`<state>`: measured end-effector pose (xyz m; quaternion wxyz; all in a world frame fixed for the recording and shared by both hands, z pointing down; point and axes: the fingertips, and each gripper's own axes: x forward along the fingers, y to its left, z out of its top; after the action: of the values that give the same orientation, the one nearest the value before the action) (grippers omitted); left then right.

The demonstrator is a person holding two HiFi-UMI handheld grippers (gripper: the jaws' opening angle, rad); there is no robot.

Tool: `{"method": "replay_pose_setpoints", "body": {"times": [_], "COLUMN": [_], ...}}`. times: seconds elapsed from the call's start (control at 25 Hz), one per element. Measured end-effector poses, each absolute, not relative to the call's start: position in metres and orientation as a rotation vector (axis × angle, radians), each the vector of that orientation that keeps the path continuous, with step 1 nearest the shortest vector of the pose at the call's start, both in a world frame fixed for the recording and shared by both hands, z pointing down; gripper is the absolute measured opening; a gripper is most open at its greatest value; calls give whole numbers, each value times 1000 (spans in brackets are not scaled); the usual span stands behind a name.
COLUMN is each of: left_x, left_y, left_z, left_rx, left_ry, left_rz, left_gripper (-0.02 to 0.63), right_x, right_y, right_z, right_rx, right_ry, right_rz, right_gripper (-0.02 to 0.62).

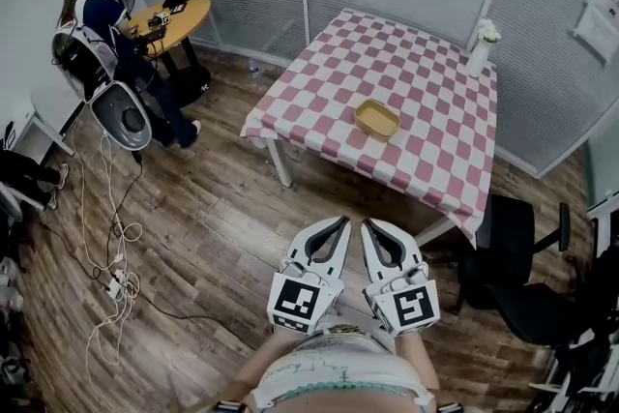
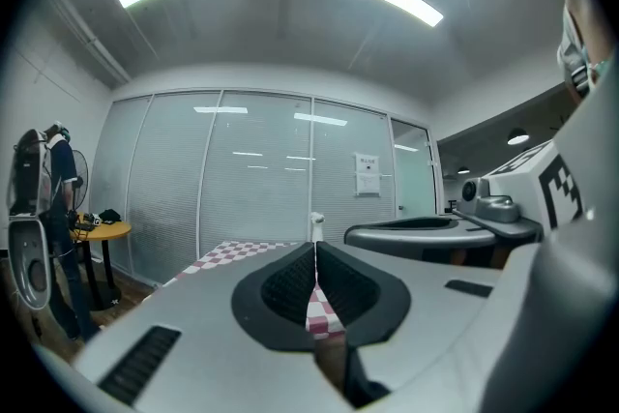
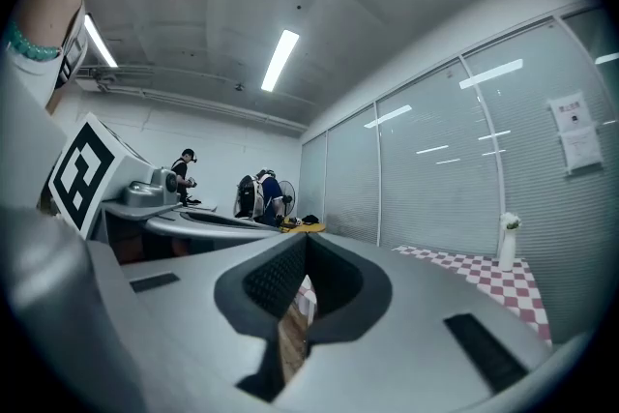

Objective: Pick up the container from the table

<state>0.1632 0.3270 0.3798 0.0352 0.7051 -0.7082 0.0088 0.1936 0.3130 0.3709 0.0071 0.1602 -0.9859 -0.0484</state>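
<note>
Clenched and empty: left tool [image 1: 339,222], right tool [image 1: 368,225]
Shallow yellow rectangular container [image 1: 377,118] (well apart) may skid if nudged shut-tipped

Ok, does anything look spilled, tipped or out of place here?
Nothing stands out. The container sits level near the middle of the checkered table, the vase stands upright at its far corner, and no spill shows. The left gripper and right gripper are shut, empty, short of the table.
</note>
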Motion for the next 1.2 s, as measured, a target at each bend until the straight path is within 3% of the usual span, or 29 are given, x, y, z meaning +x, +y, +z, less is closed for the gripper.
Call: {"method": "replay_pose_setpoints", "body": {"times": [0.68, 1.2], "left_x": [120, 84], "left_y": [331, 252], "left_z": [388, 382], "left_rx": [2125, 2155], "left_ry": [-2173, -2176], "left_rz": [23, 74], "left_gripper": [17, 17], "right_x": [153, 119], "right_y": [313, 233], "right_z": [375, 370], "right_rx": [487, 520], "right_ry": [-3068, -3103], "right_rz": [-134, -118], "right_gripper": [-8, -6]}}
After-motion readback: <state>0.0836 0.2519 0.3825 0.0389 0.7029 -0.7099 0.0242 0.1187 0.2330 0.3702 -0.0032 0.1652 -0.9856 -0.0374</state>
